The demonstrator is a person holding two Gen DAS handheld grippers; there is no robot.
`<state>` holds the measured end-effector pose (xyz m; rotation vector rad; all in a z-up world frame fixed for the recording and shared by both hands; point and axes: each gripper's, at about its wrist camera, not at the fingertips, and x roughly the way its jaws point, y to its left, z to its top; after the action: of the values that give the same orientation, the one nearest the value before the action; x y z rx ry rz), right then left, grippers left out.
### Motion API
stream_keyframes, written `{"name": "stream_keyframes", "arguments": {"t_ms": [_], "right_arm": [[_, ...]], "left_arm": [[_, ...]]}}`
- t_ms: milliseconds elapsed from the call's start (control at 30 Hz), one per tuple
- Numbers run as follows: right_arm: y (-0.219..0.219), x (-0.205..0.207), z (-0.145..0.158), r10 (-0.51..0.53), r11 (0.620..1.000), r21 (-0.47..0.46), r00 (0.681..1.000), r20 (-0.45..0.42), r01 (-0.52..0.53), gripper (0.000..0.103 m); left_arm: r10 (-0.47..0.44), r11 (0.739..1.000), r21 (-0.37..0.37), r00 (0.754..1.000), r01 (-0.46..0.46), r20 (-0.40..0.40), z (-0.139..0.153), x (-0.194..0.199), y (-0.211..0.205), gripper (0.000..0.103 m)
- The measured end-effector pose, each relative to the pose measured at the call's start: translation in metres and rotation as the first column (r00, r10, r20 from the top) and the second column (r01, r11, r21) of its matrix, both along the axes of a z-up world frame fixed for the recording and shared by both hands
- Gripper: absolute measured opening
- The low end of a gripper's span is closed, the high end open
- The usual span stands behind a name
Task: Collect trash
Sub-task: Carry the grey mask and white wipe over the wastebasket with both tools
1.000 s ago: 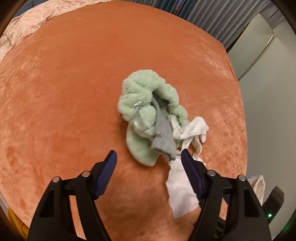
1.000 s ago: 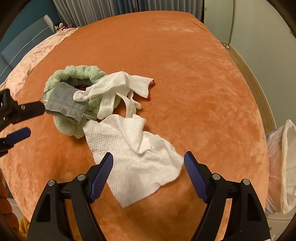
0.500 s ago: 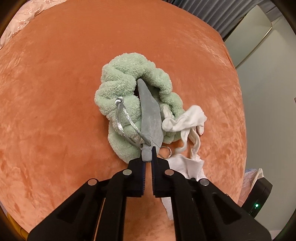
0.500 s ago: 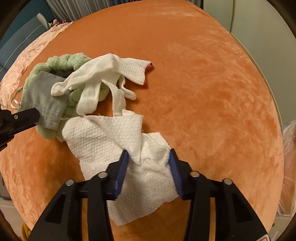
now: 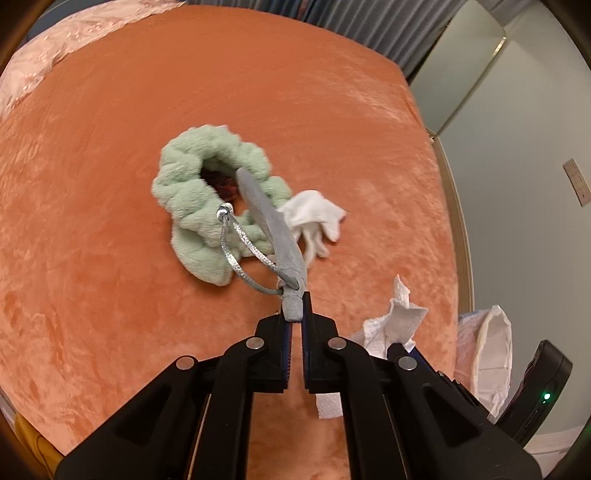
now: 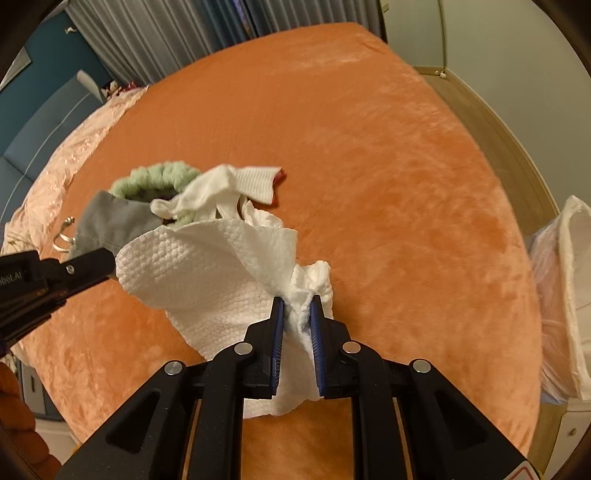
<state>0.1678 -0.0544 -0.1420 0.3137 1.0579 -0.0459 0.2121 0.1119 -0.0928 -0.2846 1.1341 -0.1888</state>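
My left gripper (image 5: 296,306) is shut on a grey fabric pouch (image 5: 271,225) with a silver cord loop (image 5: 236,251) and holds it lifted above the orange bed. The pouch also shows in the right wrist view (image 6: 110,221). My right gripper (image 6: 297,306) is shut on a white paper towel (image 6: 207,269) and holds it raised off the bed; the towel also shows in the left wrist view (image 5: 395,321). A green fluffy scrunchie band (image 5: 195,199) and a white glove (image 5: 314,218) lie on the bed beyond both grippers.
The orange velvet bed cover (image 6: 369,166) fills both views. A white plastic bag (image 6: 569,295) stands off the bed's right edge, also in the left wrist view (image 5: 487,354). A pink quilt (image 6: 66,173) lies at the far left. Curtains (image 6: 166,33) hang behind.
Both grippers closed from open: the left on the grey pouch, the right on the paper towel. Both have since lifted their items off the bed and pulled back.
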Motion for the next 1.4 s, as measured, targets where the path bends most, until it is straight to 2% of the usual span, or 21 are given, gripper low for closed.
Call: {"name": "stream_keyframes", "arguments": {"t_ms": [267,467,800,1067,1167,1267,1333,1367,1400], "right_arm": [[-0.059,-0.040,0.045,-0.088,0.996,-0.008,0.991,0.096,0.090,0.014],[-0.117,-0.078,0.060,-0.185,0.983,0.013,0.973,0.135,0.185,0.014],[-0.217,-0.148,0.069,-0.361,0.932,0.035,0.917,0.170,0.360,0.014],[-0.292,-0.196,0.058,-0.494,0.869,0.058,0.855,0.161,0.491,0.014],[-0.305,-0.204,0.057,-0.515,0.856,0.056,0.843,0.157,0.513,0.014],[-0.315,-0.211,0.054,-0.528,0.848,0.040,0.834,0.157,0.529,0.014],[-0.324,-0.215,0.052,-0.538,0.841,0.044,0.828,0.156,0.539,0.014],[-0.327,-0.217,0.051,-0.544,0.838,0.046,0.825,0.155,0.544,0.014],[-0.329,-0.217,0.051,-0.546,0.836,0.049,0.823,0.153,0.546,0.014]], "left_arm": [[-0.114,0.993,0.015,0.990,0.113,0.089,0.045,-0.034,-0.064,0.004],[-0.226,0.974,0.040,0.965,0.222,0.131,0.065,-0.062,-0.131,0.004],[-0.411,0.912,0.073,0.893,0.404,0.182,0.086,-0.110,-0.243,0.004],[-0.552,0.832,0.075,0.807,0.550,0.211,0.086,-0.141,-0.320,0.004],[-0.566,0.821,0.046,0.799,0.570,0.202,0.082,-0.143,-0.334,0.005],[-0.565,0.820,0.031,0.802,0.571,0.191,0.077,-0.143,-0.349,0.005],[-0.560,0.824,0.028,0.807,0.565,0.191,0.076,-0.143,-0.354,0.007],[-0.560,0.824,0.033,0.806,0.565,0.192,0.075,-0.142,-0.356,0.014],[-0.558,0.826,0.042,0.807,0.561,0.193,0.075,-0.142,-0.357,0.029]]}}
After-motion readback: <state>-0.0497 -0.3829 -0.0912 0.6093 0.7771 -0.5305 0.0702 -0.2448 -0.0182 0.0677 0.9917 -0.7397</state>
